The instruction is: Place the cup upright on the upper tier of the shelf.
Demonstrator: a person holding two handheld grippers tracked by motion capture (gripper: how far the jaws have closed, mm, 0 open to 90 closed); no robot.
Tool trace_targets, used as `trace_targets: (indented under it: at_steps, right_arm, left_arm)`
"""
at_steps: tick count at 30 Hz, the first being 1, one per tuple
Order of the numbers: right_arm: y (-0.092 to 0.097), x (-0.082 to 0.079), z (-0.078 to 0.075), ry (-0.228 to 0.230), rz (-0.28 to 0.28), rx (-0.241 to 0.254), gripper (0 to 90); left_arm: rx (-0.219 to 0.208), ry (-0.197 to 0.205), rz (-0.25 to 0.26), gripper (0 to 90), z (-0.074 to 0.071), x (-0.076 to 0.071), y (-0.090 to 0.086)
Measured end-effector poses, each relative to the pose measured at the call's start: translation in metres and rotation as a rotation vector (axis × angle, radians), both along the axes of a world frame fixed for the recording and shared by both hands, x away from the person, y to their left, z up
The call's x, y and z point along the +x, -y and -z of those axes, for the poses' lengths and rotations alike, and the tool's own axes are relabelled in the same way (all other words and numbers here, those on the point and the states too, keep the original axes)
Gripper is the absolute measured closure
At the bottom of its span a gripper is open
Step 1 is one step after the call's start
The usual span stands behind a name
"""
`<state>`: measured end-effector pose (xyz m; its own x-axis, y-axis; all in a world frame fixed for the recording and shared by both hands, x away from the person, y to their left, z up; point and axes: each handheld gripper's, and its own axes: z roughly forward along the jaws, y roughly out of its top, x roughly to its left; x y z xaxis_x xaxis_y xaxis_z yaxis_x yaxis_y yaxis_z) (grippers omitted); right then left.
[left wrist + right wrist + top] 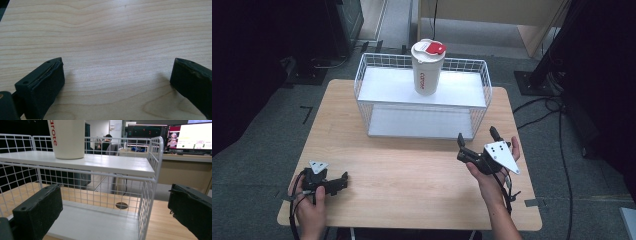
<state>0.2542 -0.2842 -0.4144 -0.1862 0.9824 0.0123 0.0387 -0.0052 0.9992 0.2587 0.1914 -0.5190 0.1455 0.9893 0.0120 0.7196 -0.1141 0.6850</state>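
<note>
On the top shelf of the white wire rack [362, 80], near the table's far edge, stands a tall white cup [427, 70] with a red lid. The right gripper [477, 137] points at the rack, jaws wide apart and empty. It could bump the wires or tip the tall cup over. The left gripper [343, 179] rests by the near left corner, also wide apart.
</note>
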Motion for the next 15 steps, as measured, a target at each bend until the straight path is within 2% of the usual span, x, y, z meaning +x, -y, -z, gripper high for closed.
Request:
trace_targets:
  at_steps: [15]
  right_arm:
    - [0.035, -0.021, 0.028, -0.056, 0.06, -0.001, 0.0]
  left_arm:
    - [-0.001, 0.0, 0.0, 0.0, 0.0, 0.0, 0.0]
